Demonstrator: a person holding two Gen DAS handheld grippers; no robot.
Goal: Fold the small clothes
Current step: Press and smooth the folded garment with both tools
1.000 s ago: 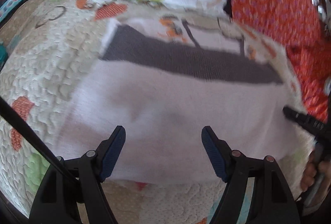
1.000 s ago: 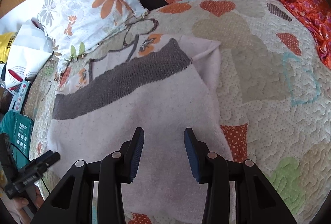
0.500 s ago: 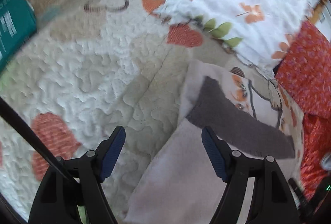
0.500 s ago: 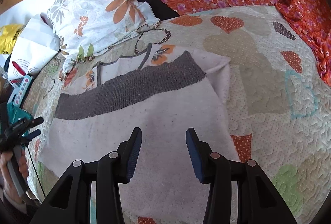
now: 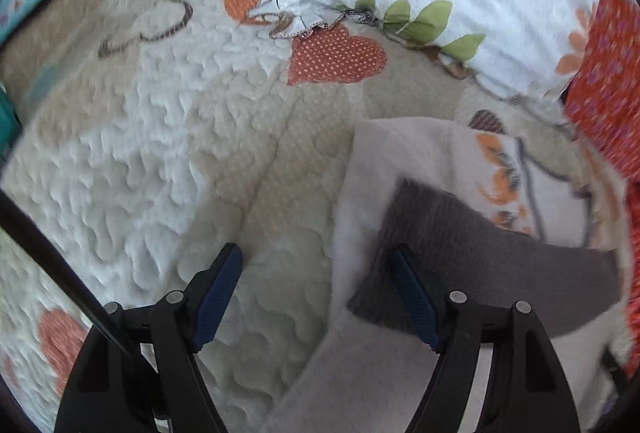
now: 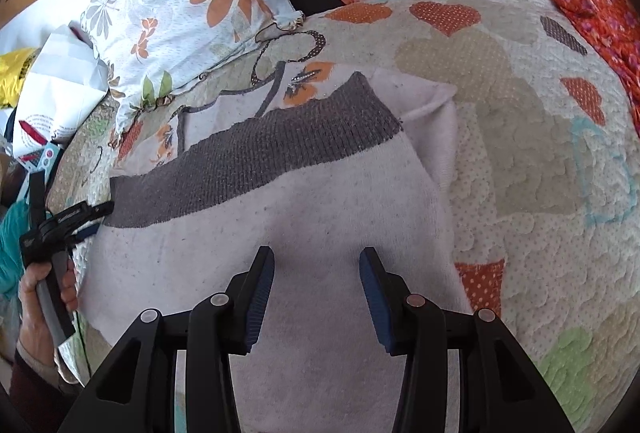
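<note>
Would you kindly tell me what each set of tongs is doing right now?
Left tongs: open, holding nothing.
Right tongs: open, holding nothing.

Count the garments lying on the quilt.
2: a pale sweater with a grey band nearest the grippers, and a white top with orange flowers partly under it, toward the pillow. More may be hidden.

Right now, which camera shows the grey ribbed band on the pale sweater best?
The right wrist view: the grey ribbed band runs sharp and unbroken across the pale sweater, knit texture visible. The left wrist view shows the band blurred, at the right, partly behind a finger of the open left gripper.
</note>
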